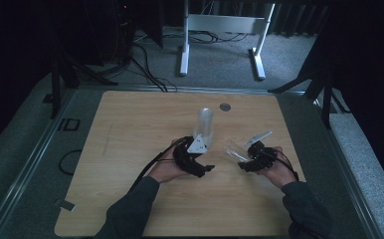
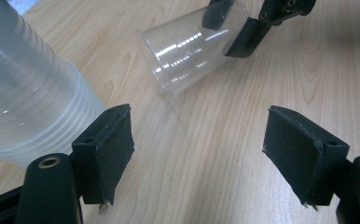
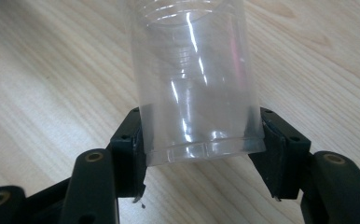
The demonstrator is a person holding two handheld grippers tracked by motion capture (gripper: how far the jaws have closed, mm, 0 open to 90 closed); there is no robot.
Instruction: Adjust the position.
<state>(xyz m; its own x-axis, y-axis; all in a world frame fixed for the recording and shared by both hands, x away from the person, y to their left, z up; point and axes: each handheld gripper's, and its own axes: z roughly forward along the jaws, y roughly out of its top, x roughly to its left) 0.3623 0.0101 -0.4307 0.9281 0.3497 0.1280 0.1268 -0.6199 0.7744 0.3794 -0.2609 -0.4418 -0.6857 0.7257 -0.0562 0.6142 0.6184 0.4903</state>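
The right gripper (image 3: 201,154) clamps a thin clear plastic cup (image 3: 194,88); harder squeezing could buckle it. The left gripper (image 2: 199,154) stands open and empty beside the stack of clear cups (image 2: 24,98), which a nudge could topple.

Bench (image 1: 130,149): light wood top with rounded corners, set in a grey metal frame.
Disc (image 1: 224,106): small, grey and round, lying flat near the bench's far edge.
White stand (image 1: 220,25): two legs on the carpet beyond the bench.
Cables (image 1: 145,64): black, trailing over the carpet at far left.
Tape (image 1: 65,204): grey strip at the bench's near left corner.
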